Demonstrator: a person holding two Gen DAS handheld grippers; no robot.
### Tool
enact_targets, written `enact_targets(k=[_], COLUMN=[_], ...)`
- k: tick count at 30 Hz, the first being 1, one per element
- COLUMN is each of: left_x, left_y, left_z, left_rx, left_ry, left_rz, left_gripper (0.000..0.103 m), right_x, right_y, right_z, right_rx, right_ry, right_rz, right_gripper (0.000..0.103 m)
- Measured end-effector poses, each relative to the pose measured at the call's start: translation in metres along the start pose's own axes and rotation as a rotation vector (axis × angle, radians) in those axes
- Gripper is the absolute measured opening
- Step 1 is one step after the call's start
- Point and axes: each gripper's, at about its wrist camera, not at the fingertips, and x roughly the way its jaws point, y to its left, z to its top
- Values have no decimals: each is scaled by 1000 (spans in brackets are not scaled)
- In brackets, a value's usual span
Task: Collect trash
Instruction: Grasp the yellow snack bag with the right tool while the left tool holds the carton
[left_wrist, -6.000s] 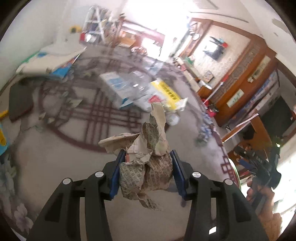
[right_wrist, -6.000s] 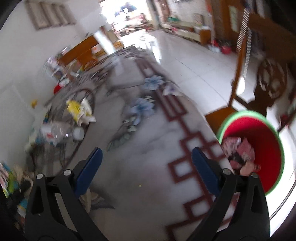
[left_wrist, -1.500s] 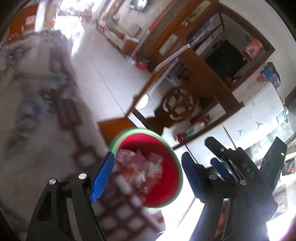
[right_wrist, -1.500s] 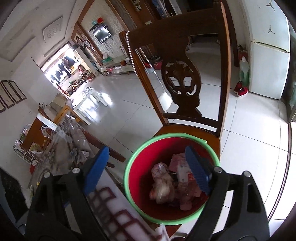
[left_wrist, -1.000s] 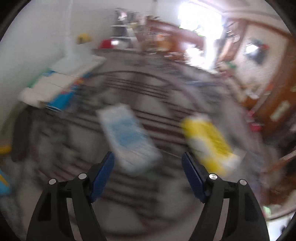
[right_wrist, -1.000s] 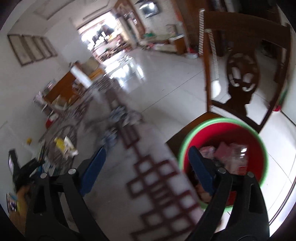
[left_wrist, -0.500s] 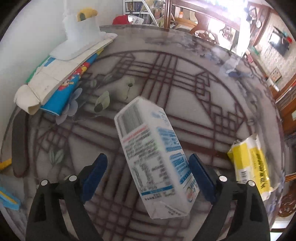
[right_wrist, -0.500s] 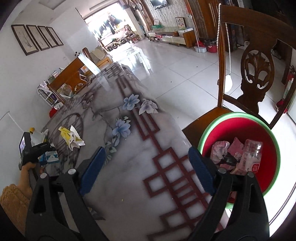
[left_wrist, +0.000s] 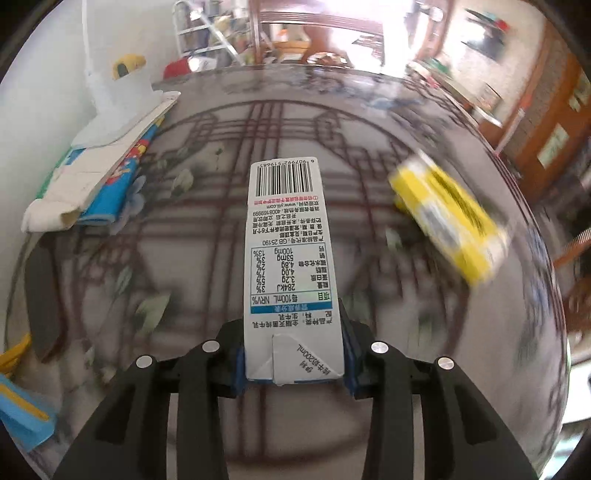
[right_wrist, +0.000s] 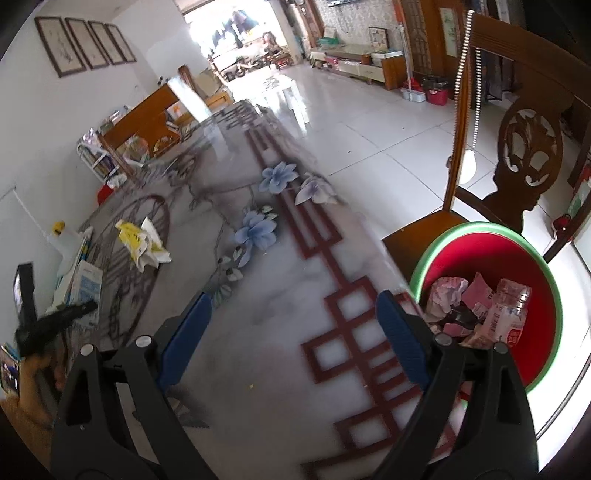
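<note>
My left gripper (left_wrist: 293, 350) is shut on a white and blue milk carton (left_wrist: 290, 258), holding its near end over the patterned table (left_wrist: 369, 406). A yellow and white wrapper (left_wrist: 447, 214) lies on the table to the right. In the right wrist view the same carton (right_wrist: 86, 284) and the left gripper (right_wrist: 79, 308) show at far left, and the yellow wrapper (right_wrist: 142, 245) lies beyond them. My right gripper (right_wrist: 291, 339) is open and empty above the table's edge. The red bin with a green rim (right_wrist: 532, 258) stands at the right, holding crumpled paper and a plastic bottle (right_wrist: 508, 310).
A stack of flat cartons and a white item (left_wrist: 96, 158) lies at the table's back left by the wall. A dark flat object (left_wrist: 40, 295) and a blue and yellow item (left_wrist: 18, 406) lie at the left edge. A carved wooden chair (right_wrist: 517, 158) stands behind the bin.
My left gripper has closed on the milk carton, which now points straight away between the fingers. The right gripper has shifted slightly and stays open near the bin.
</note>
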Motion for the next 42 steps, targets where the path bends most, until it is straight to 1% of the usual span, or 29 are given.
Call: enact_targets(k=[1, 3, 4, 5, 6, 8, 9, 10, 11, 13, 15, 16, 18, 21, 25, 27, 29, 30, 31, 32, 34, 37, 40, 42], left_x=[-7, -21, -30, -36, -38, -40, -40, -41, -44, -47, -51, -52, -53, -51, -46, -44, -43, -43, -42, -42, -41, -40, -38, -39], left_y=[1, 5, 7, 7, 7, 9, 10, 13, 13, 9, 2, -1, -5, -10, -8, -5, -3, -3, -4, -5, -7, -9, -8, -10], left_z=[-10, -32, -49, -65, -75, -104, -114, -124, -127, -128, -125, -125, -125, -126, -125, -123, -122, -123, -123, -123, -122, -122, -123, -123], left_rx=[5, -3, -7, -5, -1, -4, -17, -52, -77, -90, -83, -84, -98, -94, -104, -120, -135, -137, -134, -130, -122, -120, -121, -110], left_ry=[8, 31, 47, 57, 60, 73, 80, 84, 84, 88, 72, 68, 57, 54, 58, 60, 62, 62, 63, 62, 60, 64, 62, 52], left_rz=[-17, -74, -111, -131, -135, -136, -137, -148, -165, -206, -205, -212, -231, -240, -250, -256, -259, -262, -265, -268, -272, -279, -280, -280], left_gripper=[36, 36, 36, 36, 36, 36, 36, 35, 35, 36, 38, 43, 51, 52, 52, 52, 52, 52, 52, 52, 51, 50, 49, 44], right_x=[2, 5, 8, 12, 16, 21, 24, 26, 30, 46, 67, 82, 102, 128, 166, 179, 188, 193, 195, 193, 183, 152, 107, 80], right_y=[5, 15, 23, 29, 37, 57, 76, 89, 105, 141, 169, 187, 216, 246, 277, 285, 286, 286, 284, 282, 278, 263, 242, 231], right_z=[-1, -2, -3, -3, -2, 0, 1, 1, 3, 9, 17, 23, 31, 37, 35, 32, 30, 28, 27, 25, 24, 22, 9, -3], right_rx=[-16, -47, -76, -87, -101, -143, -204, -253, -313, -416, -472, -500, -547, -622, -729, -766, -776, -780, -779, -768, -746, -681, -644, -647], right_ry=[8, 22, 34, 42, 60, 89, 87, 81, 73, 67, 75, 87, 89, 96, 139, 147, 175, 206, 220, 221, 214, 202, 193, 187], right_rz=[12, 27, 36, 41, 56, 104, 121, 121, 116, 108, 99, 83, 77, 29, -56, -97, -107, -113, -117, -102, -63, 38, 124, 154], right_gripper=[89, 89, 89, 89, 89, 89, 89, 89, 89, 92, 93, 93, 93, 95, 95, 94, 80, 62, 59, 57, 46, 43, 43, 43])
